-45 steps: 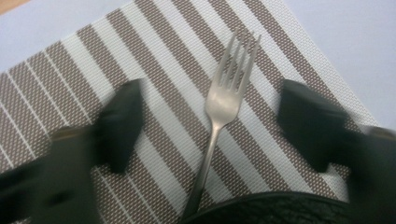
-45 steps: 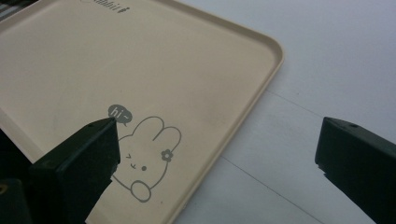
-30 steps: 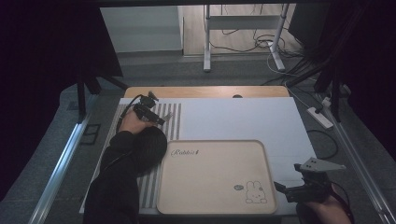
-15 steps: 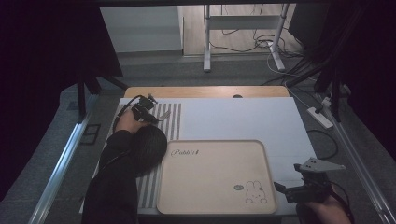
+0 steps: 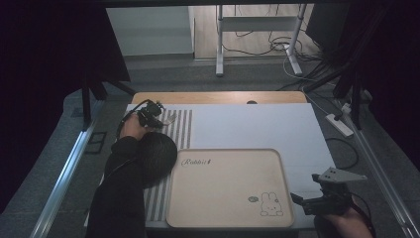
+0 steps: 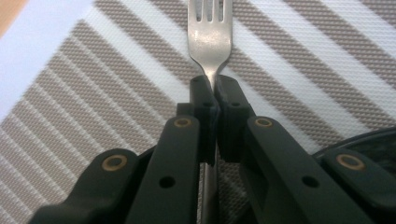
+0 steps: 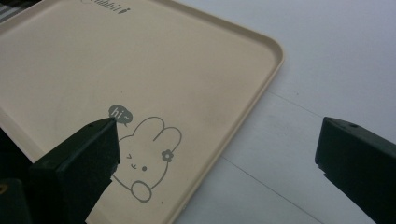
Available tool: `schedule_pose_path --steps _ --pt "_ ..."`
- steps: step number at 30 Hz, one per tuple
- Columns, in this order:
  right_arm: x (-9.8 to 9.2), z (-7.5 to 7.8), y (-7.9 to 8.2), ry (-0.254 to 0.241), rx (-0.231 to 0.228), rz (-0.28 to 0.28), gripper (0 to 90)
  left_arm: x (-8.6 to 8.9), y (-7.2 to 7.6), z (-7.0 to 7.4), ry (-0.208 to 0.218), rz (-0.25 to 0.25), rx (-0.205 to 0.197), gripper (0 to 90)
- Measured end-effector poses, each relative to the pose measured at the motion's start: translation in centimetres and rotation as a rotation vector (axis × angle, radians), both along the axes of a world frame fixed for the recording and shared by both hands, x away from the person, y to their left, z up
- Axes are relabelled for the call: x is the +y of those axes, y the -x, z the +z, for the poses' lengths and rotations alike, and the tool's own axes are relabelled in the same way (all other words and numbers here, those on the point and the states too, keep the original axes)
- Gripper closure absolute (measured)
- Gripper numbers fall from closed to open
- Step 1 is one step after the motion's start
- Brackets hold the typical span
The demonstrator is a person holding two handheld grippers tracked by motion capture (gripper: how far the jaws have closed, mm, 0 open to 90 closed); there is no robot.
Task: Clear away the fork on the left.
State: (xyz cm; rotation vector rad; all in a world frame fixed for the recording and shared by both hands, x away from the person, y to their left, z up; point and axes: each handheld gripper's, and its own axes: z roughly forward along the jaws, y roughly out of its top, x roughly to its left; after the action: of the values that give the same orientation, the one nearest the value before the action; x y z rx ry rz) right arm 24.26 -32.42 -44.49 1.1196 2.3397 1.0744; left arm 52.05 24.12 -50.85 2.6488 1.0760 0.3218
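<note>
Steel fork (image 6: 209, 42) — neck clamped in left gripper (image 6: 210, 93) | right gripper (image 7: 219, 149) — unclenched

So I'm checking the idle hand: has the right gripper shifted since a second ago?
No. The right gripper sits in the same spot off the near right corner of the rabbit tray, jaws open and empty.

My left gripper (image 5: 159, 118) sits far out at the left, arm stretched forward in a dark sleeve, its fingers (image 6: 204, 100) having just closed together. My right gripper (image 5: 303, 202) rests near me at the right, fingers (image 7: 88, 144) spread wide apart.
</note>
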Motion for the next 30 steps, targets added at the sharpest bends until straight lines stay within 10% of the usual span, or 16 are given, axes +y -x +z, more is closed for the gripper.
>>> schedule_pose_path --steps 8,17,30 --pt "0.0 0.0 0.0 -0.005 0.003 -0.001 0.6 1.9 0.5 1.6 -0.145 0.018 -0.049 87.3" --pt "0.0 0.0 0.0 0.005 0.004 -0.001 0.6 3.8 1.6 3.2 -0.169 0.044 -0.046 87.3" --pt "0.1 0.0 0.0 0.008 0.002 0.003 0.6 5.3 3.9 5.4 0.022 0.122 0.095 87.2"
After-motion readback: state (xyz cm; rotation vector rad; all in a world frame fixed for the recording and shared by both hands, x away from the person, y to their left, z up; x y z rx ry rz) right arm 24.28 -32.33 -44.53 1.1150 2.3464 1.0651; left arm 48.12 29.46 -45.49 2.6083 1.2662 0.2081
